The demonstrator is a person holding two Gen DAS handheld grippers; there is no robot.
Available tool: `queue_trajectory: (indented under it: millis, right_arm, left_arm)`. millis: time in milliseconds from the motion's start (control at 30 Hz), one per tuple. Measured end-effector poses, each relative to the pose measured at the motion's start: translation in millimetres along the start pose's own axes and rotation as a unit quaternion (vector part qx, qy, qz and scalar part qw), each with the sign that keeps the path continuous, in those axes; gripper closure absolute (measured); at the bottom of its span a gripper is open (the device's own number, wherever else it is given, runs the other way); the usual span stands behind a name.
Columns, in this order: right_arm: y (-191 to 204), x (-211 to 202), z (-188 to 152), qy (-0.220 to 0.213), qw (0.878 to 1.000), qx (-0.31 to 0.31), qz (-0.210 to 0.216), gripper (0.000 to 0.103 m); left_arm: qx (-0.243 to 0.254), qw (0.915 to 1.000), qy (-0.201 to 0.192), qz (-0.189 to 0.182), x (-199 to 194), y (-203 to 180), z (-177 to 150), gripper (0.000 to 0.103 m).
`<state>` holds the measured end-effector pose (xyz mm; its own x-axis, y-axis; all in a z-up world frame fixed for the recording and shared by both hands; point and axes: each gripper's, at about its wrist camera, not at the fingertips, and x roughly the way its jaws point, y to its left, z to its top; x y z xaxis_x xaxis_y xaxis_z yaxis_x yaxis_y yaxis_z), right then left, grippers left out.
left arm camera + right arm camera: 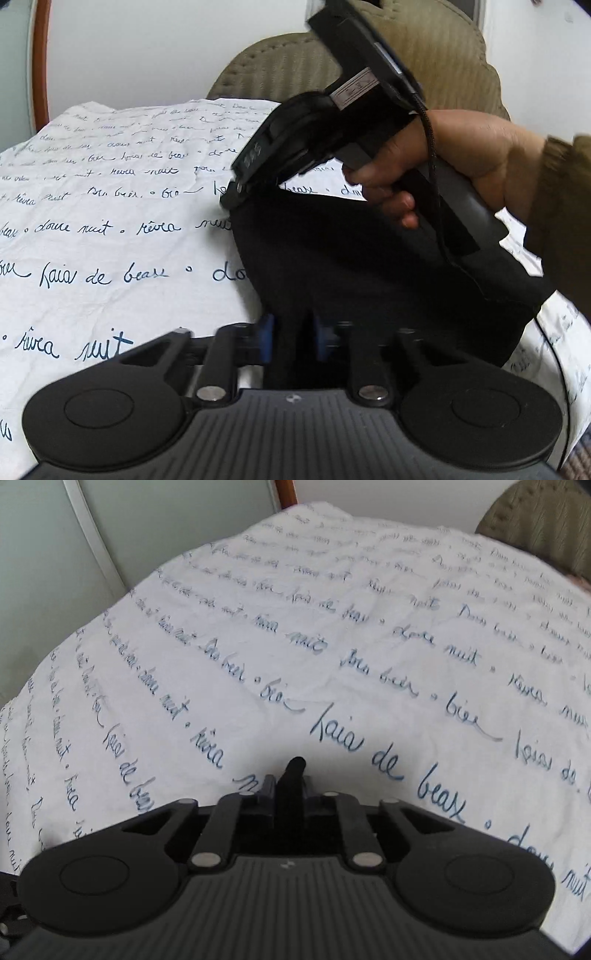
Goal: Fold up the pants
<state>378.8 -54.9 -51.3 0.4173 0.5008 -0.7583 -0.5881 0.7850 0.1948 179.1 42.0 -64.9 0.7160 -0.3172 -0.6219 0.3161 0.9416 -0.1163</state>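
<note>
The left wrist view sat low over its own gripper, facing across the white bedsheet printed with blue handwriting [110, 236] toward the olive quilted headboard [266, 70]. The right wrist view, slightly blurred, looked over the same sheet, perhaps from higher.

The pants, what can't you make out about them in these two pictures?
- Left wrist view: the black pants show no seams or legs; the fabric is featureless, and the right tool and hand cover the upper part.
- Right wrist view: only a pinched strip shows; the tool's body hides the rest.
</note>
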Motion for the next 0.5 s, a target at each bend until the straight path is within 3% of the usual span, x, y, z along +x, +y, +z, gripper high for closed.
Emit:
queue_trajectory:
  millis: [133,233,267,300,333,400,500]
  right_arm:
    - [0,-4,8,-0.049,0.998,0.008,-0.036,0.095]
    - [5,25,4,-0.029,0.995,-0.012,-0.09,0.095]
    - [7,29,-1,-0.036,0.994,-0.023,-0.098,0.09]
    - [9,26,-1,-0.052,0.993,-0.024,-0.103,0.076]
    - [11,17,-1,-0.067,0.992,-0.017,-0.104,0.073]
    - [13,-19,-2,-0.121,0.989,-0.003,-0.084,0.075]
    - [20,-72,-11,-0.154,0.984,-0.011,-0.086,0.075]
  left_arm:
    - [-0.016,0.9994,0.017,0.024,6,1,2,0.088]
    - [0.014,0.9988,0.017,0.043,7,-7,0,0.086]
    - [0.024,0.9986,0.012,0.045,3,-10,0,0.084]
    - [0.03,0.998,0.01,0.055,-1,-10,-1,0.077]
    - [0.036,0.9968,0.007,0.072,-6,-10,-2,0.071]
    - [0.054,0.9916,-0.013,0.117,-17,-11,-4,0.033]
    - [0.093,0.977,-0.056,0.183,-29,-19,-5,0.027]
